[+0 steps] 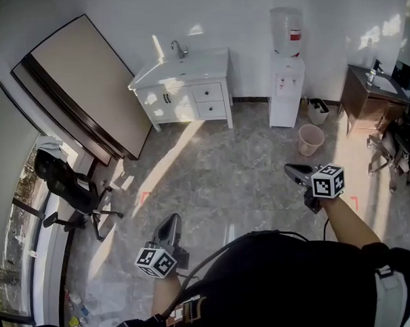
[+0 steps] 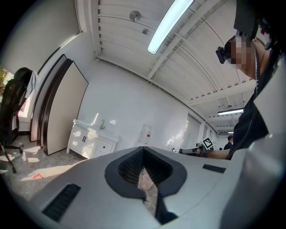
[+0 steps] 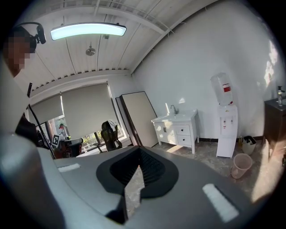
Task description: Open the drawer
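Left gripper (image 1: pixel 172 219) and right gripper (image 1: pixel 291 168) both point forward over the floor, side by side and well apart; in the left gripper view the left gripper's (image 2: pixel 143 150) dark ribbed pads are clenched together with nothing caught between them; the right gripper's (image 3: pixel 138 151) pads are likewise pressed together and empty, leaving only a thin slit below the tips. Grey marbled stone floor (image 1: pixel 226 172), striped with sunlight, spreads under and ahead of both grippers; a large beige flat panel with a dark frame (image 1: pixel 79 83) leans on the wall far ahead and to the left of the left gripper; a white vanity cabinet with a basin and a metal tap (image 1: pixel 181 86) stands against the far wall, well ahead of both grippers; a black wheeled office chair (image 1: pixel 67 189) sits off to the left of the left gripper, by the window; a white water dispenser with a bottle on top (image 1: pixel 287 88) stands far ahead of the right gripper, just beside the cabinet; a pink plastic bucket (image 1: pixel 310 139) rests on the floor ahead of the right gripper, nearer than the dispenser; two white stacked drawers (image 1: pixel 209 93) with small knobs fill the cabinet's right half, both closed flush, well beyond either gripper.
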{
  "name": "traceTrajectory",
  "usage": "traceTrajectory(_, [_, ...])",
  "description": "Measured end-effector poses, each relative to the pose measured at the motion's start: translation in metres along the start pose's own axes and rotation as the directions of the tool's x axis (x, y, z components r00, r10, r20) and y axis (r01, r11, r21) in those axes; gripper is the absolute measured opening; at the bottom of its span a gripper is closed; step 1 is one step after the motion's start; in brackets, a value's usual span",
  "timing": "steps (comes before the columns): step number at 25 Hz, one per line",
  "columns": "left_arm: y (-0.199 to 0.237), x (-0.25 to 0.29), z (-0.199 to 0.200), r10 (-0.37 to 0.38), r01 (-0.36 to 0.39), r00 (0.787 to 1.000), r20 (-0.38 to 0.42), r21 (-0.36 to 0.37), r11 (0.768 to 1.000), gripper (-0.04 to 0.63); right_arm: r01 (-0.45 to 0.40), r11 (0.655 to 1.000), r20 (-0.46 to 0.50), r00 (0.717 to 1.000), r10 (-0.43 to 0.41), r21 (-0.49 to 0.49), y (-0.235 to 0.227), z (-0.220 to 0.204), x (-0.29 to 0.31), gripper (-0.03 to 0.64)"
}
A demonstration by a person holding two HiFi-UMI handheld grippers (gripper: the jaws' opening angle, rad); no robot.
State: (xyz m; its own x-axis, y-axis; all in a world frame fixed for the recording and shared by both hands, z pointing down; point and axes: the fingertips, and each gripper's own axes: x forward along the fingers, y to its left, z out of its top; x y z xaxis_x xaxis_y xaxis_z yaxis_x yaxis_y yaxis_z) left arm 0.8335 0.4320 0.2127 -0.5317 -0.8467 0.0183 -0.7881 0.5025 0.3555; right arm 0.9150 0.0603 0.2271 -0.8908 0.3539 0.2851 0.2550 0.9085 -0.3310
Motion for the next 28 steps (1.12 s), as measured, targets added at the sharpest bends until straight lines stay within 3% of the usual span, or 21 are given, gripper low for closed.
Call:
traceTrajectory(10, [0.026, 0.052, 0.013, 0.116, -0.116, 0.993, 0.008, 0.018, 0.993, -0.009, -0.113, 0.993, -0.018, 0.993, 0.113, 0.013, -0.061, 0.031, 0.073, 0.002])
traceTrajectory(17, [0.024, 0.119, 0.041, 0.206, -0.209, 0.976, 0.067, 0.036, 0.977, -0.009, -0.203, 0.979, -0.018, 0.979, 0.202, -0.022, -0.130, 0.095, 0.124, 0.002])
traceTrajectory(21, [0.014, 0.168, 0.043, 0.222, -0.225, 0.972, 0.075, 0.033, 0.974, -0.009, -0.245, 0.968, -0.022, 0.970, 0.244, -0.049, -0.167, 0.119, 0.136, 0.002])
traceTrajectory(28, [0.007, 0.246, 0.036, 0.229, -0.232, 0.972, 0.058, 0.044, 0.972, -0.009, -0.234, 0.972, -0.028, 0.972, 0.234, -0.004, -0.249, 0.133, 0.147, 0.002])
